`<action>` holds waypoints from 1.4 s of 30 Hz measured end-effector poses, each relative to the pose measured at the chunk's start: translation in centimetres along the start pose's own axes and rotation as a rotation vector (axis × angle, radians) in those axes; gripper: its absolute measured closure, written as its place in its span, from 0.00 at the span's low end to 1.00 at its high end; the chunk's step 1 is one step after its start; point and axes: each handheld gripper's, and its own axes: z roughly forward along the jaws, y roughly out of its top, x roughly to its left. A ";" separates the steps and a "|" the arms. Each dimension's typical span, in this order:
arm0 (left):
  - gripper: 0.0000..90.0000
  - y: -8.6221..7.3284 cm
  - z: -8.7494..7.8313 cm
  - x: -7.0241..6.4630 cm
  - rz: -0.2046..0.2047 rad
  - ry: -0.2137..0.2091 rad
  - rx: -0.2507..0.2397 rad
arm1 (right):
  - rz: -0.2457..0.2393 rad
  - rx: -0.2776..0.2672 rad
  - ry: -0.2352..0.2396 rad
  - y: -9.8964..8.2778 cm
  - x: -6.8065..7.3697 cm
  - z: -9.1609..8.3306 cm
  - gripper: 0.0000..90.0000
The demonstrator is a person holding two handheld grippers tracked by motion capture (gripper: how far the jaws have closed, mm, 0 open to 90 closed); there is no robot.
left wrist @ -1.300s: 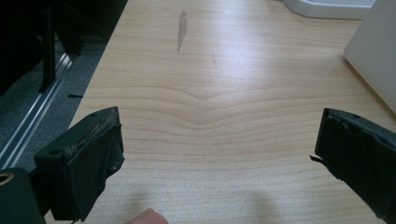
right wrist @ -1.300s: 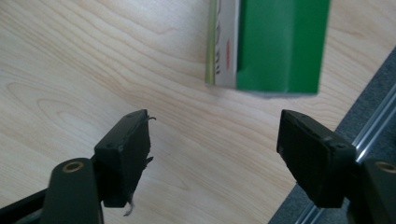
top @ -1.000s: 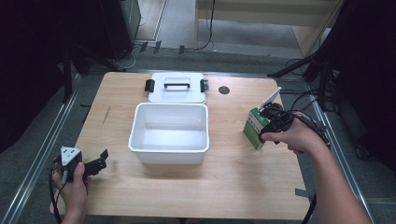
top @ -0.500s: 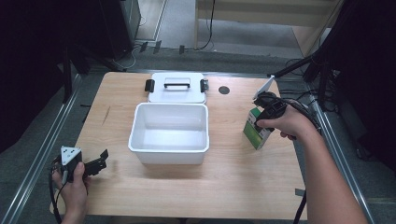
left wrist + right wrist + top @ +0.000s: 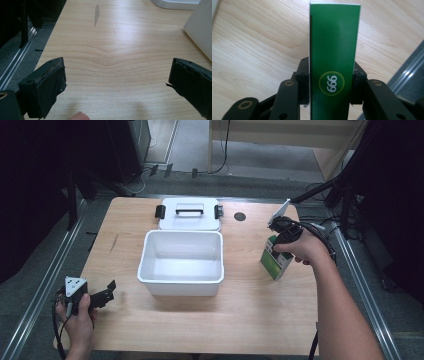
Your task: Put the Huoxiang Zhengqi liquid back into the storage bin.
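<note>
Gripping the green box [image 5: 333, 62] between both jaws, my right claw [image 5: 281, 240] has it clamped across its narrow sides, and in the right gripper view the carton stands straight up out of the jaws with its round logo facing me. From the high view the box sits to the right of the white bin [image 5: 181, 262], near it but apart, and I cannot tell whether its bottom edge is on the counter [image 5: 240, 320] or just clear of it. I judge this as the pick-up step, grasp made and the carry to come. My left claw [image 5: 115, 82] is spread wide and empty, low at the counter's near corner, well left of the bin. The bin is open, its lid [image 5: 189, 213] lying flat just behind it. Next I would lift the box clear of the bin's right wall, swing it left over the cavity, keep it upright, then lower and release.
</note>
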 end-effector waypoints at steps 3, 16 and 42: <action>0.02 0.0 0.0 0.0 0.000 0.000 0.000 | -0.043 0.005 -0.021 -0.1 0.1 -0.1 0.71; 0.02 0.0 0.0 0.0 0.002 0.003 -0.001 | -0.276 -0.070 -0.014 -0.6 2.5 -2.4 0.71; 0.02 0.0 0.0 0.0 0.001 0.001 0.000 | -0.689 -0.148 0.049 -0.9 6.9 -9.0 0.72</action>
